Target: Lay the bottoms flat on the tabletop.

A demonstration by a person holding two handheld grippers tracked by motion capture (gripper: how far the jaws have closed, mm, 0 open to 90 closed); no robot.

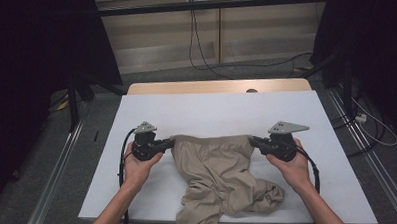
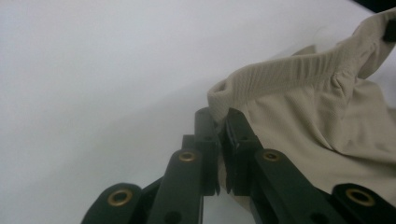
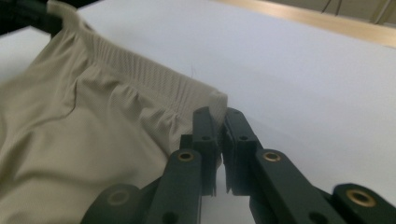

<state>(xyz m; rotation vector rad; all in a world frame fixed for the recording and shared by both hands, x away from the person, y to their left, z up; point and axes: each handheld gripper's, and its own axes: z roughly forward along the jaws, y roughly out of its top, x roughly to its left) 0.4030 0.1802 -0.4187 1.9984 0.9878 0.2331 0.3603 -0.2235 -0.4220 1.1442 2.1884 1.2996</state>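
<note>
High view: a pair of beige shorts (image 1: 223, 178) lies on the near half of the white table (image 1: 216, 112), its ribbed waistband (image 1: 213, 138) stretched left to right between the two claws while the legs sag in a crumpled heap toward the near edge. At the left, the left gripper (image 1: 169, 142) is clenched on the waistband's left corner; at the right, the right gripper (image 1: 254, 141) is clenched on its right corner. Left gripper view shows the band's folded end (image 2: 219, 100) pinched between the black jaws, the cloth running off to the right. Right gripper view shows the other corner (image 3: 217, 100) nipped likewise, the cloth spreading away to the left.
</note>
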